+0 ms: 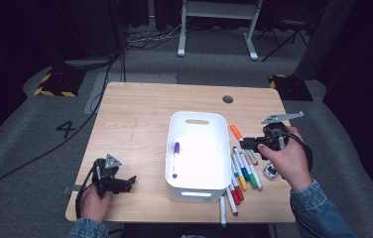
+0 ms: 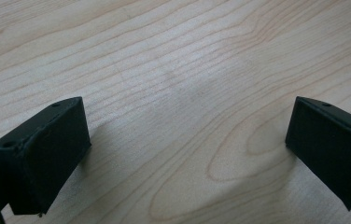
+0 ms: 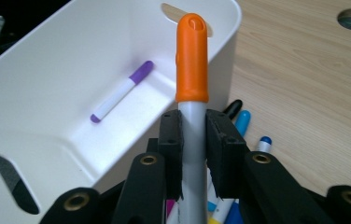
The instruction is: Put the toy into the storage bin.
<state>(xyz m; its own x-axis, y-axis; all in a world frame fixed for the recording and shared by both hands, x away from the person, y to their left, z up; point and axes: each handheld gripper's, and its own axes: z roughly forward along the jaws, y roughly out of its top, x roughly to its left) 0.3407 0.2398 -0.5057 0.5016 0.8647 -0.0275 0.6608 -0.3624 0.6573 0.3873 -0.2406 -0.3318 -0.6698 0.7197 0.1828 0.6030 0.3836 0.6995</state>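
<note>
Your right gripper (image 3: 193, 140) clamps the orange-capped marker (image 3: 192, 60) at frame center beside the white bin (image 3: 47, 65), while your left gripper (image 2: 187, 154), lower left in the high view, gapes over bare table (image 2: 173, 56).

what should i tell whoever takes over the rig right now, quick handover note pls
Right gripper: shut on the orange-capped marker, held beside the white bin, at its right wall.
Left gripper: open, nothing between the jaws, low over bare table left of the bin.
Done: one purple-capped marker lies inside the bin.
Left: drop the orange one in, then the remaining markers lying on the table right of the bin and at its front right corner.
</note>
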